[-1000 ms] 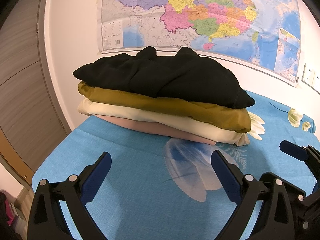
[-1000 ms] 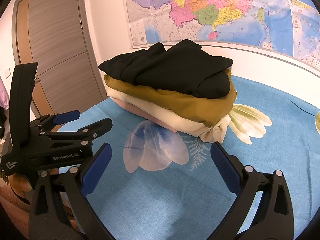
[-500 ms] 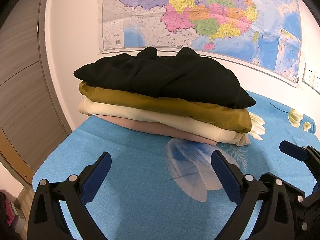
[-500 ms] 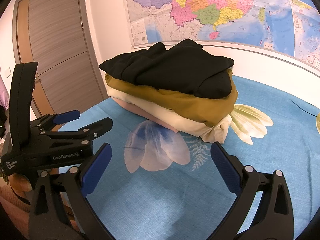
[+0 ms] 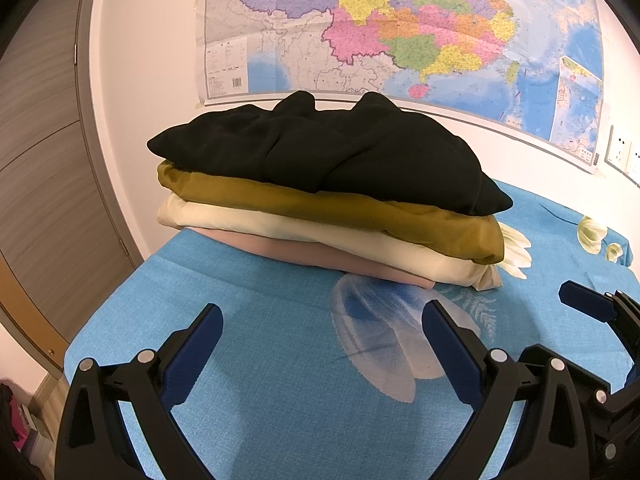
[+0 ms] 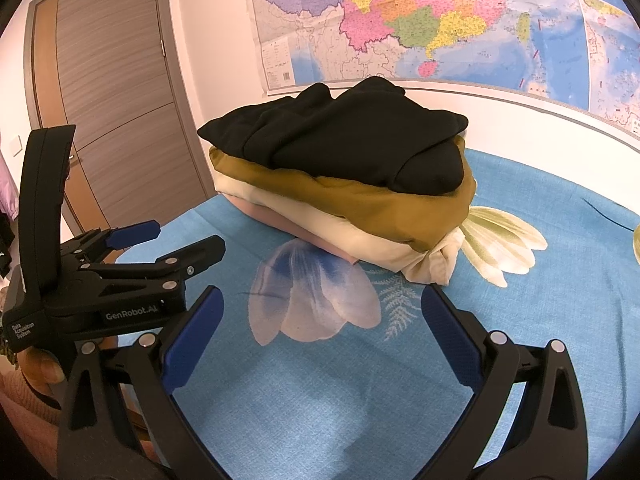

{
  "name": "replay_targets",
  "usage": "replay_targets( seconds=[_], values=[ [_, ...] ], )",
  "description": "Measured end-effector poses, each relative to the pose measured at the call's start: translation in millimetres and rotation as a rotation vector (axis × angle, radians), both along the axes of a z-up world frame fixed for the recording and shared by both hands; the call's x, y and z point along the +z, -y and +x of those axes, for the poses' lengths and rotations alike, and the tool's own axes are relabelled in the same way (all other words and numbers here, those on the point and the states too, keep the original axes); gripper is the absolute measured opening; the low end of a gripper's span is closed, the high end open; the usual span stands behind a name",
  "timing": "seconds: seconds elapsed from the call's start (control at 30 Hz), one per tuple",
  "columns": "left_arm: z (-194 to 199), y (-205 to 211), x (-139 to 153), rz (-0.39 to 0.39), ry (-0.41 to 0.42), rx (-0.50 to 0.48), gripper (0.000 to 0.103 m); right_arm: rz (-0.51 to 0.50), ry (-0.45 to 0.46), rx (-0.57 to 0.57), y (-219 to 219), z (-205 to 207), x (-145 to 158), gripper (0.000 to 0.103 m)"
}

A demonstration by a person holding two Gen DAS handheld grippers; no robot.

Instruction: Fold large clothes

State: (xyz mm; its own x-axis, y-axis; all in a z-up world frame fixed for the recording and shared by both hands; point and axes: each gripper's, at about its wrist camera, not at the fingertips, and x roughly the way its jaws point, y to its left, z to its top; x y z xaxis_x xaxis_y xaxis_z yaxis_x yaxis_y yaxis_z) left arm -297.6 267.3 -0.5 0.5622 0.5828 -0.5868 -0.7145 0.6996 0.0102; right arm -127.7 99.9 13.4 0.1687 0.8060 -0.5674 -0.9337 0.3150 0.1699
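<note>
Both hand-held grippers hover empty above the blue flower-printed cloth; the left gripper has its blue-padded fingers spread wide apart, and the right gripper is spread just as wide, with nothing between the pads of either. Ahead of them, near the wall under the coloured paper map, sits the stack of folded clothes: a black knit garment on top, an olive-gold satin piece under it, a cream piece below that, and a pale pink piece touching the cloth.

Judging from this, the stack looks finished and no unfolded garment is in reach; the sensible step is to fetch the next one, keeping both grippers low and clear of the pile, since the slippery satin layers would likely slide if nudged.

Hidden: the far side of the stack, the near edge of the surface beneath the grippers, and any unfolded clothes; a sleeve and fingers show only partly at the right view's lower left.
</note>
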Motion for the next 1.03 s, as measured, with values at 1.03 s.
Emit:
replay_targets(
  seconds=[1.03],
  values=[
    [19.5,13.9,-14.4,-0.082,-0.016,-0.023,0.096,-0.012,-0.028,-0.077,29.0,16.7,-8.5,0.097]
  ],
)
